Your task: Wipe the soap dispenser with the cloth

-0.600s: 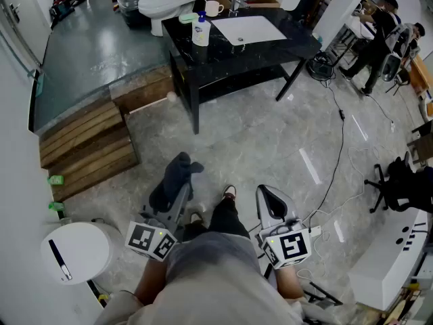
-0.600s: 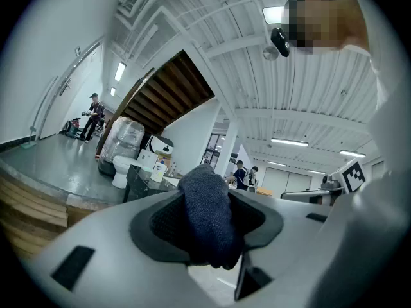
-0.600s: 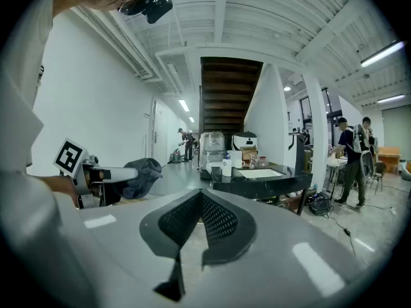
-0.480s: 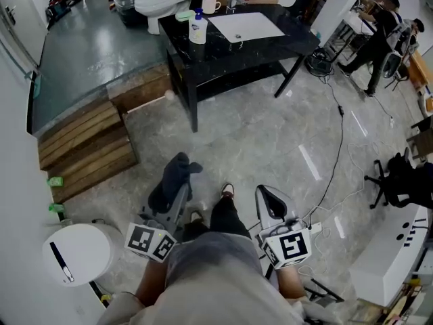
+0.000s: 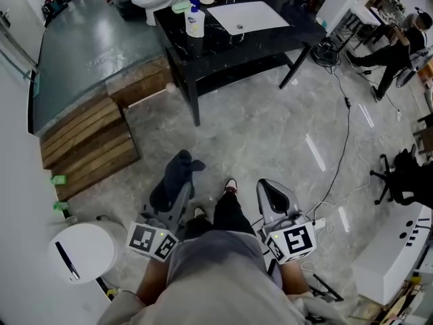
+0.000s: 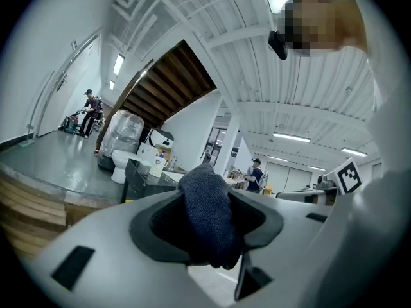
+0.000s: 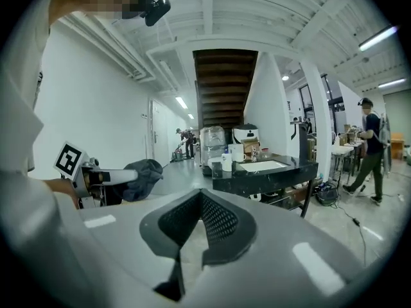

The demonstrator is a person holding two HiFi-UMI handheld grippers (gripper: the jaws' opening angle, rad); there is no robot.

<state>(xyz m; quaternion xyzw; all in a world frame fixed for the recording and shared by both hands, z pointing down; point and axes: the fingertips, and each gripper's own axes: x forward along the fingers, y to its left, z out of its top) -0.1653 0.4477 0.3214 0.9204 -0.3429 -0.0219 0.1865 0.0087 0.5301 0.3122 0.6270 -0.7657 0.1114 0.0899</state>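
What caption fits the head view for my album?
Left gripper clutching a dark cloth, far from the soap dispenser.

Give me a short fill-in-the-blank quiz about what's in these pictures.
The left tool grips the dark blue fabric cloth; the right tool, shut, grips ____.
In the head view, the white plastic soap dispenser stands on the black table, ____ of the white sink basin.
The dispenser's cap is ____.
Missing: nothing; left; blue.

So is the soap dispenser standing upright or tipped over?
Upright: the soap dispenser stands on the black counter, pump on top.
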